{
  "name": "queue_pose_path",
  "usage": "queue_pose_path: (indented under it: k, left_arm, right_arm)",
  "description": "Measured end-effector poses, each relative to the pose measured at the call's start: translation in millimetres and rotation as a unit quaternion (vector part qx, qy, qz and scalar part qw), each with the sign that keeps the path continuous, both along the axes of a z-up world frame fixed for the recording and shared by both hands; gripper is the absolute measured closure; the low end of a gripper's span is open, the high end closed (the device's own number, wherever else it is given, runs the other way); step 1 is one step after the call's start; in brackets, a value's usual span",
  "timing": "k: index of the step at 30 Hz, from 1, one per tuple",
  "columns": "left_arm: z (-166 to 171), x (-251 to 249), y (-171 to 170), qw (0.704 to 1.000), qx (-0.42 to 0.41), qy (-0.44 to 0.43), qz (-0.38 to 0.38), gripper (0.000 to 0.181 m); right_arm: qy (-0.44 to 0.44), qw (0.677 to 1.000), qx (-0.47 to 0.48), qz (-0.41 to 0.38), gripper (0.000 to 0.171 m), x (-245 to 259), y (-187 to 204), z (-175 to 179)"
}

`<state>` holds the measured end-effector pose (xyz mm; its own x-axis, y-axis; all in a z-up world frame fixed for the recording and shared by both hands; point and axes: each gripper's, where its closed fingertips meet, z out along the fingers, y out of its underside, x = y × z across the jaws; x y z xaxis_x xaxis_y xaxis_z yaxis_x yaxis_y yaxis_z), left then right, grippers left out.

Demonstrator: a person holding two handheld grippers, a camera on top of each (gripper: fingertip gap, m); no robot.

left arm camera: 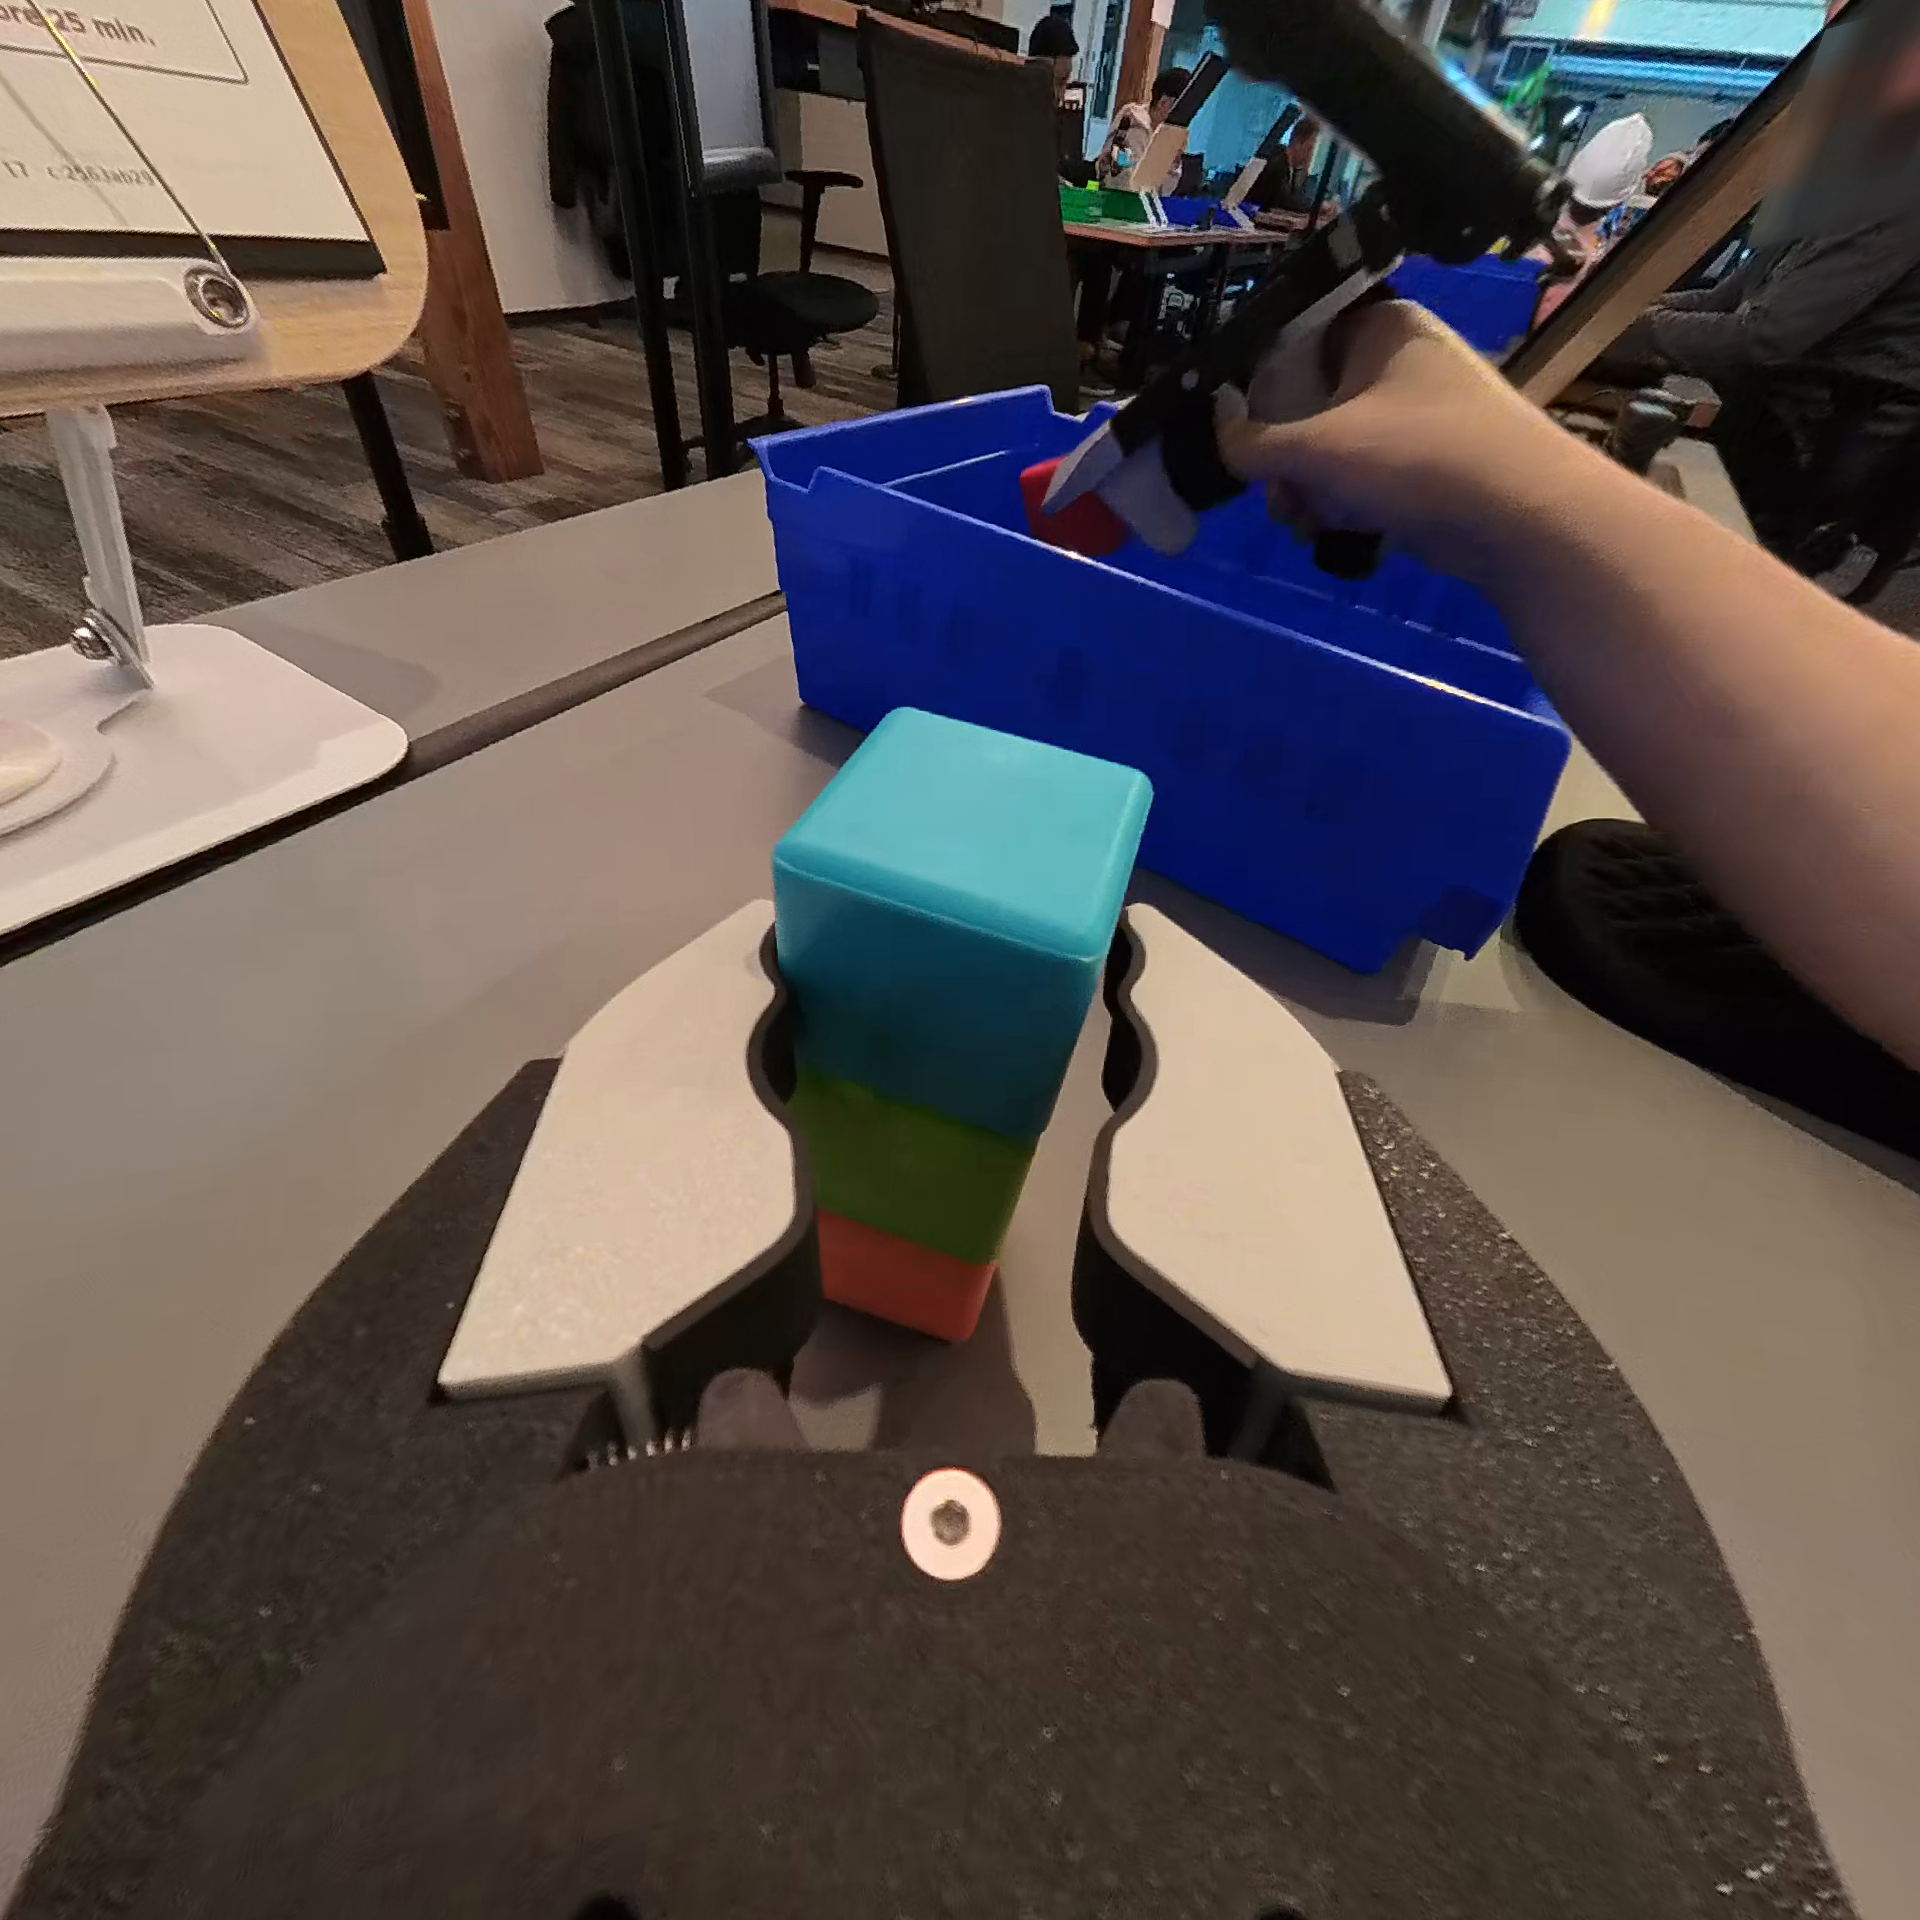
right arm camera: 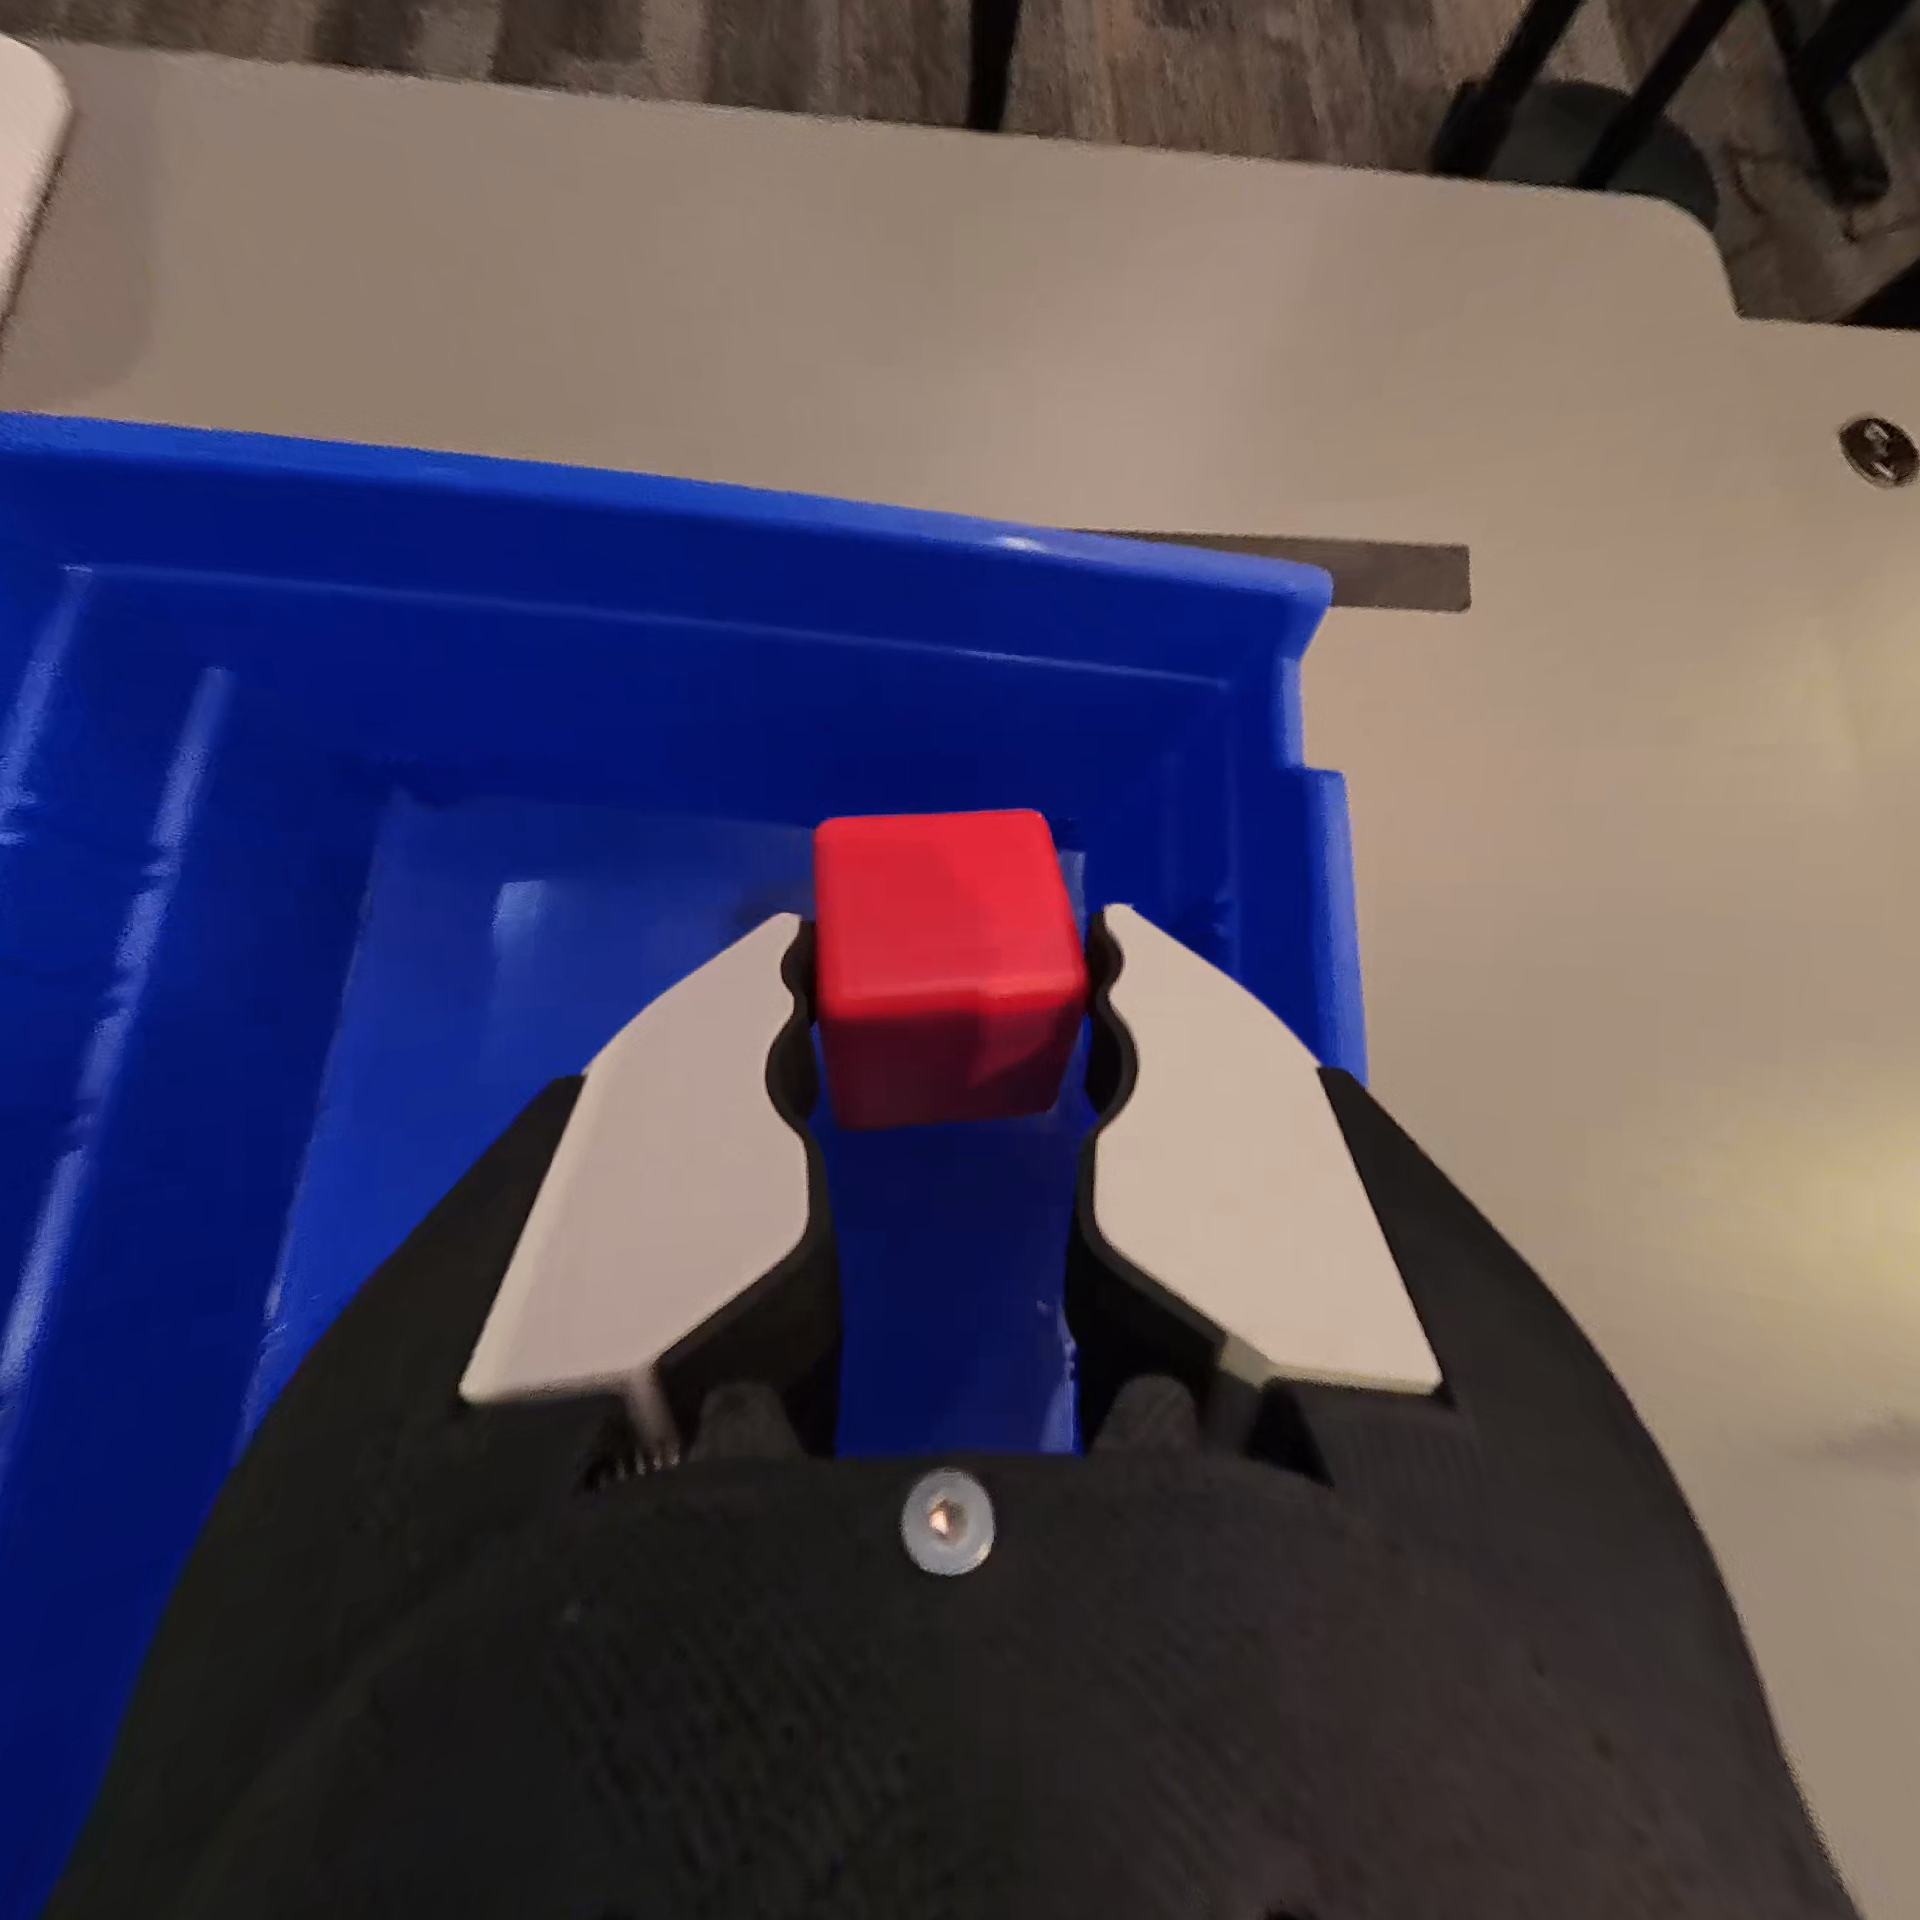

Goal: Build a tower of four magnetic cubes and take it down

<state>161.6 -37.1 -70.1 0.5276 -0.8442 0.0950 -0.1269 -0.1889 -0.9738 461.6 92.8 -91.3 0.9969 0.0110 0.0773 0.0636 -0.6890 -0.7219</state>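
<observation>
Gripping red cube (right arm camera: 940,966) inside blue bin (right arm camera: 623,582), right claw (right arm camera: 945,971), left claw (left arm camera: 948,961) clamping teal cube (left arm camera: 956,862)

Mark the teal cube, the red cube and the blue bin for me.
teal cube (left arm camera: 966,821): left wrist view, its top face.
red cube (right arm camera: 940,914): right wrist view, its top face.
blue bin (left arm camera: 1195,707): left wrist view, its near outer wall.

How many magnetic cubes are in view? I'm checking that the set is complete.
4. Three are stacked on the table: teal cube on top, green cube, orange cube at the bottom. The red cube is in the blue bin. The bin may hide more.
</observation>
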Motion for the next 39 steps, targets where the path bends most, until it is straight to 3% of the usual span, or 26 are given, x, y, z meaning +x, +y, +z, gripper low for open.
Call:
queue_pose_path:
  k: [8, 19, 27, 31, 36, 39]
  left_arm:
    - [-0.2, 1.4, 1.0, 1.000, -0.004, -0.002, -0.004, 0.124]
    - [-0.2, -1.7, 2.2, 1.000, -0.007, 0.001, -0.008, 0.124]
    - [0.1, -3.9, 2.0, 1.000, -0.010, -0.002, -0.008, 0.124]
    - [-0.9, -6.5, 0.0, 0.999, -0.034, -0.018, -0.003, 0.104]
    - [-24.1, -8.9, -5.0, 0.998, -0.044, 0.036, 0.007, 0.099]
    - [-31.5, -9.4, -2.9, 0.997, -0.048, 0.062, 0.017, 0.101]
  right_arm:
    - [-0.050, 0.997, -0.049, -0.021, 0.119, 7.3, 7.6, -37.9]
    - [-0.065, 0.990, -0.124, -0.004, 0.111, 3.3, -9.8, -58.1]
    - [-0.036, 0.997, -0.066, 0.033, 0.109, -16.2, -10.2, -13.1]
    - [-0.032, 0.997, -0.025, 0.069, 0.108, -34.4, -12.7, 20.8]
    - [-0.042, 0.986, 0.036, 0.155, 0.109, -81.4, -21.4, 69.6]
    - [-0.029, 0.967, 0.063, 0.246, 0.110, -131.3, -36.2, 93.5]
